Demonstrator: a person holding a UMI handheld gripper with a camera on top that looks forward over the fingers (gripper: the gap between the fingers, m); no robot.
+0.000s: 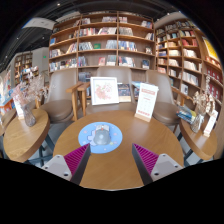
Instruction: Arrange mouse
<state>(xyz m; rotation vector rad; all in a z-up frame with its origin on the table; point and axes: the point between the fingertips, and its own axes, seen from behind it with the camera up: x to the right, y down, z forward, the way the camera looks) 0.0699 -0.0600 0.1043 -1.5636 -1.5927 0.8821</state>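
A grey mouse [101, 133] lies on a round light-blue mouse mat [99, 137] in the middle of a round wooden table [120, 165]. My gripper [110, 158] is open and empty. Its two fingers with magenta pads [76, 157] stand wide apart above the table's near part. The mouse and mat lie just ahead of the fingers, a little toward the left one, and touch neither.
A white sign [105, 91] and a white and orange card [147, 100] stand at the table's far side. Wooden chairs [80, 98] stand behind. Another round table [22, 135] is at left, and one [200, 135] at right. Bookshelves [100, 40] line the walls.
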